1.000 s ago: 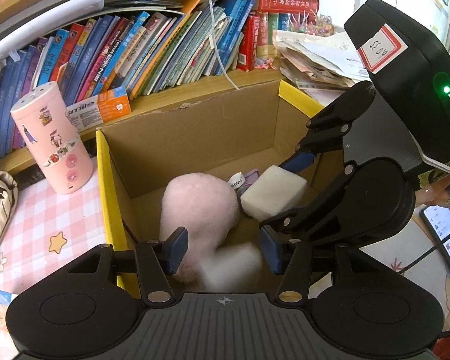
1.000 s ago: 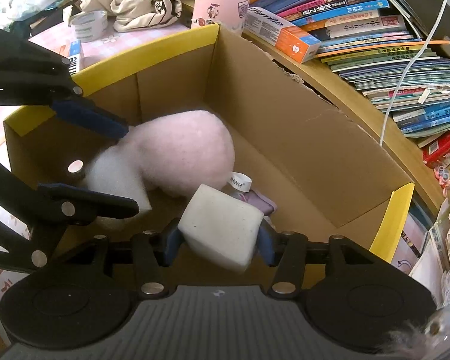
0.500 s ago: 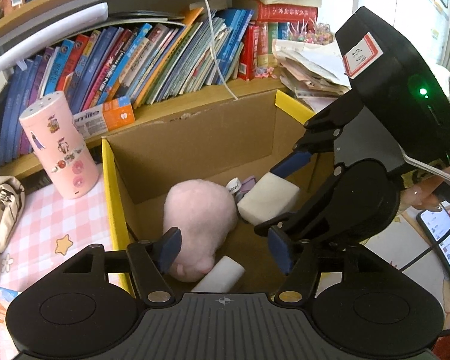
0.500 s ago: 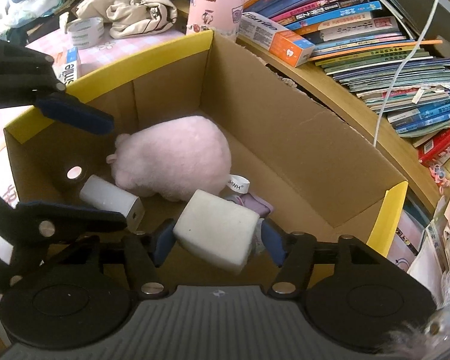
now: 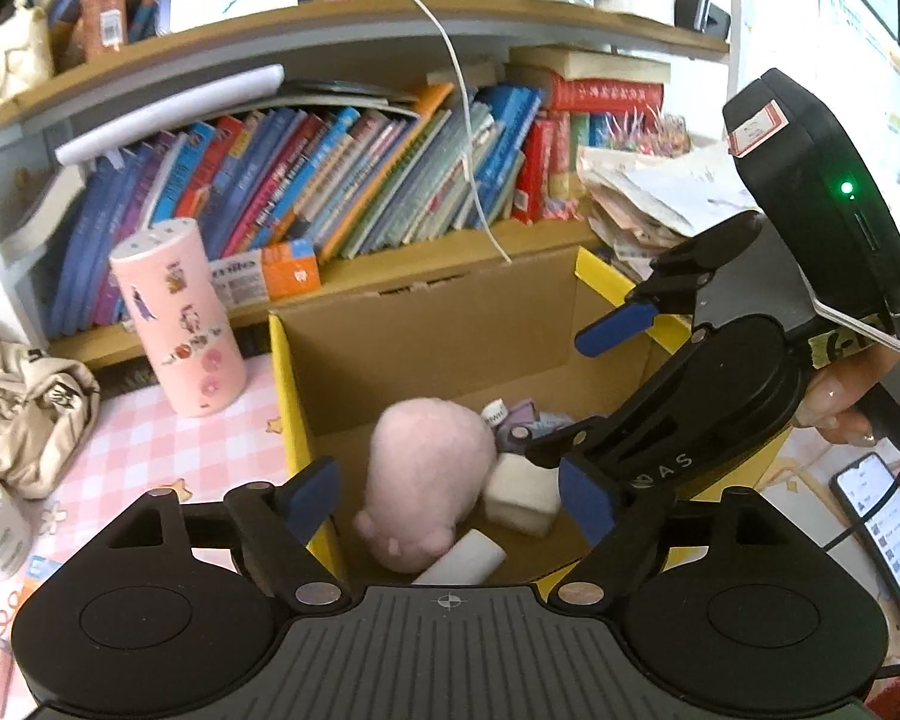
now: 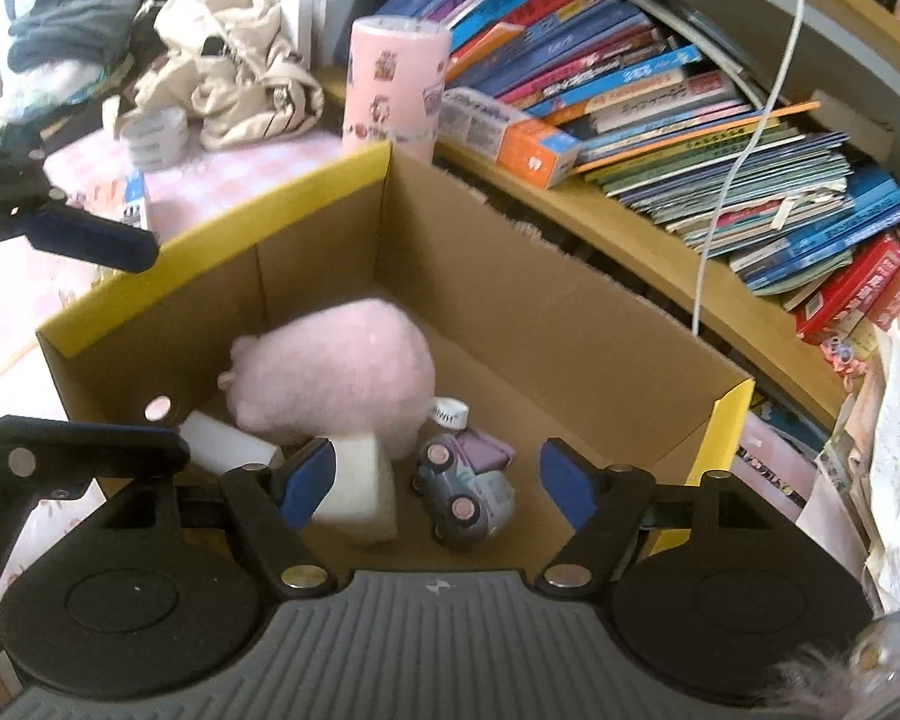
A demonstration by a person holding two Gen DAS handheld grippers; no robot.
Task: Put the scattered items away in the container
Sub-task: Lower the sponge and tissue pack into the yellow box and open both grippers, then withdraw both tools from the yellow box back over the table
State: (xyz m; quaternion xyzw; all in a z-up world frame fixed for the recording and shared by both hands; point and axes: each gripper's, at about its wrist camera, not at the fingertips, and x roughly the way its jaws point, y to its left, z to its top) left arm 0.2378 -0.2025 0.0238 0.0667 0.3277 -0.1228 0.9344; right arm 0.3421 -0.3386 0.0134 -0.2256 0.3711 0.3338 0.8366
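Note:
A cardboard box (image 5: 426, 330) (image 6: 510, 300) with yellow rims holds a pink plush toy (image 5: 429, 468) (image 6: 336, 378), a white foam block (image 5: 519, 498) (image 6: 360, 489), a small white box (image 5: 462, 561) (image 6: 222, 447) and a toy car (image 6: 465, 492). My left gripper (image 5: 450, 498) hovers over the box, jaws opening, nothing between the pads. My right gripper (image 6: 437, 483) also hangs above the box with jaws opening; the foam block lies on the box floor by its left pad, free of it. Each gripper shows in the other's view: right gripper (image 5: 594, 402), left gripper (image 6: 108, 348).
A pink sticker-covered canister (image 5: 177, 318) (image 6: 390, 90) and a toothpaste carton (image 5: 264, 273) stand behind the box, under a shelf of books (image 5: 342, 180). A beige bag (image 5: 24, 408), a tape roll (image 6: 153, 135), a phone (image 5: 882, 528) and a hanging white cable (image 6: 738, 150) lie around.
The right gripper opened and let the white foam block drop to the box floor. The left gripper released the small white box. Both grippers rose and spread wider.

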